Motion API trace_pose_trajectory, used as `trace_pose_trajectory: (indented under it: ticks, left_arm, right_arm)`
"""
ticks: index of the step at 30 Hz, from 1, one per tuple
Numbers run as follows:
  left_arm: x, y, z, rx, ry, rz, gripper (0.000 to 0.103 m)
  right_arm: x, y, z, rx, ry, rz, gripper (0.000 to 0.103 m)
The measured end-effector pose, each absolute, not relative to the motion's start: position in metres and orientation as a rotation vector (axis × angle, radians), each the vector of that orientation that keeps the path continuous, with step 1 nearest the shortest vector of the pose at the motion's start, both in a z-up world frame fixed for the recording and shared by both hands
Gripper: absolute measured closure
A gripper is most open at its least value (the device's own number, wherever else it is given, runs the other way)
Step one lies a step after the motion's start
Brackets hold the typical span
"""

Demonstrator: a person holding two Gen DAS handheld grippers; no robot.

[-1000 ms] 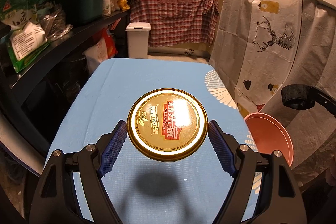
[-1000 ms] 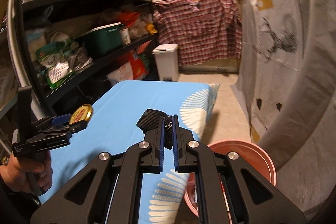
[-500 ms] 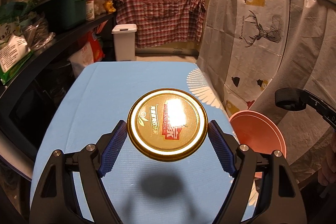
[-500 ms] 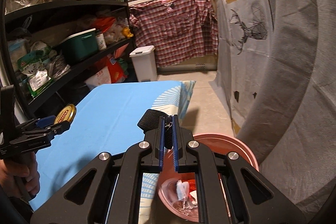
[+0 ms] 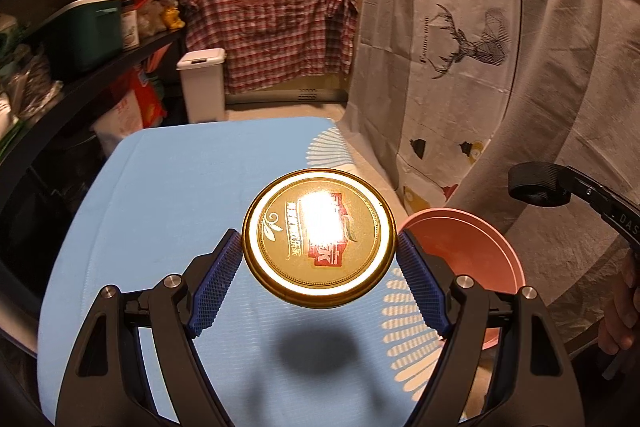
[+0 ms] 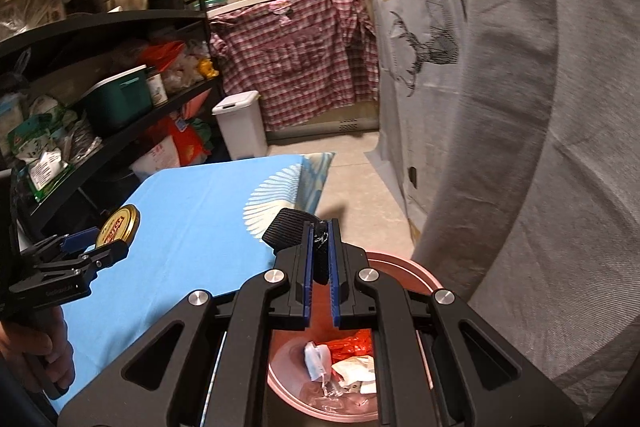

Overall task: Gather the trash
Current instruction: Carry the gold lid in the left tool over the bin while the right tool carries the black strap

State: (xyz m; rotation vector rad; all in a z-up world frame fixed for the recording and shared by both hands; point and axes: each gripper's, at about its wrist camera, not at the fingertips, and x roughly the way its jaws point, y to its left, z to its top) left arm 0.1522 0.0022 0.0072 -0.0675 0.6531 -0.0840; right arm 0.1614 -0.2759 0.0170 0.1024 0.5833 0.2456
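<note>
Left wrist view: my left claw (image 5: 319, 259) grips a round gold jar lid (image 5: 319, 241) by its rim, blue pads (image 5: 216, 283) pressed on both sides, jaws spread wide around it. Lid is face up, glare across the red label, held clear above the blue desk (image 5: 168, 195) near its right edge; its shadow falls on the cloth below. Pink trash bin (image 5: 468, 243) sits just past that right edge, partly hidden behind my right finger. My right claw's black piece (image 5: 538, 183) shows at far right.

Right wrist view: my right claw (image 6: 321, 267) is nearly closed, jaws narrow, pinching a small black ribbed cap (image 6: 290, 231) with some clear crinkled wrap. It hangs over the pink trash bin (image 6: 404, 267), which holds orange and white wrappers (image 6: 346, 359). Left claw (image 6: 86, 247) with the jar lid (image 6: 119, 225) sits at the desk's left edge (image 6: 192, 223).
</note>
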Motion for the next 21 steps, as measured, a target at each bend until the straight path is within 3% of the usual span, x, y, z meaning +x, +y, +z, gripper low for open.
trace_pose_trajectory:
  ticks: [21]
  left_arm:
    - [0.178,-0.078,-0.005,-0.019,0.665,-0.253,0.027]
  right_arm:
    - [0.172,-0.311,0.008,0.129,0.618,0.140,0.096]
